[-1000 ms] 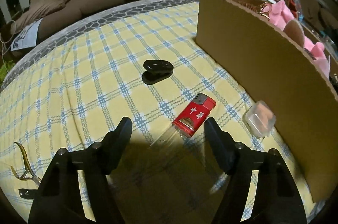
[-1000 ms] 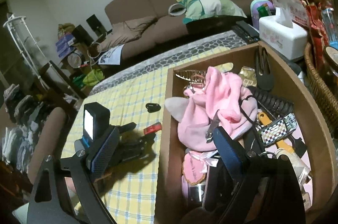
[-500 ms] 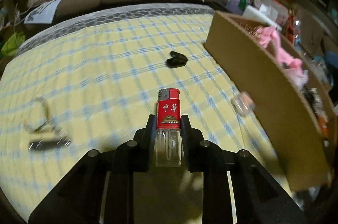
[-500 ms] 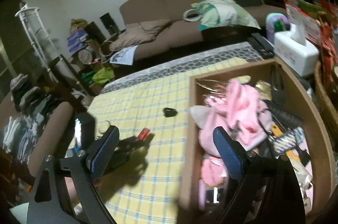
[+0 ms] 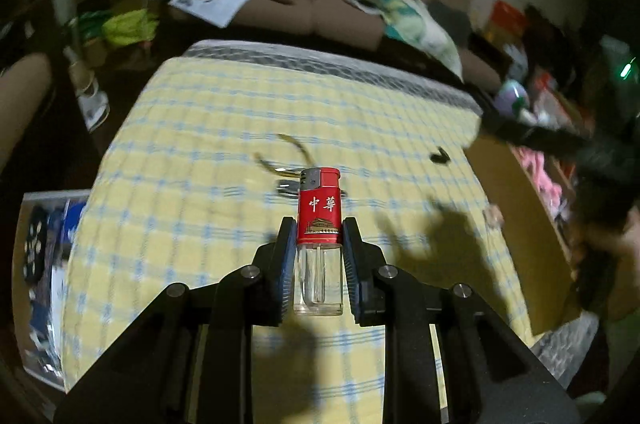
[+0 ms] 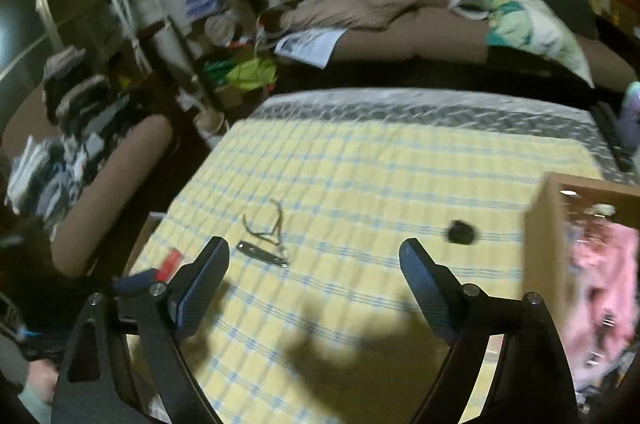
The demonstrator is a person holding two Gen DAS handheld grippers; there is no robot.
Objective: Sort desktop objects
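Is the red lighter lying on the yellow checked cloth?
No, the red lighter is clamped between the fingers of the left tool, above the cloth.

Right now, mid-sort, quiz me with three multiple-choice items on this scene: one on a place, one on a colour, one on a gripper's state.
1. Where is the cardboard box in the right wrist view?
A. right edge
B. left edge
C. centre

2. What colour is the lighter's printed sleeve?
A. green
B. red
C. blue

3. What is the left gripper doing?
A. hanging open
B. clamping the lighter
C. gripping a black clip

Answers: 1 A, its brown wall stands at the right; 2 B, red with white characters above a clear base; 3 B, both pads press its sides.
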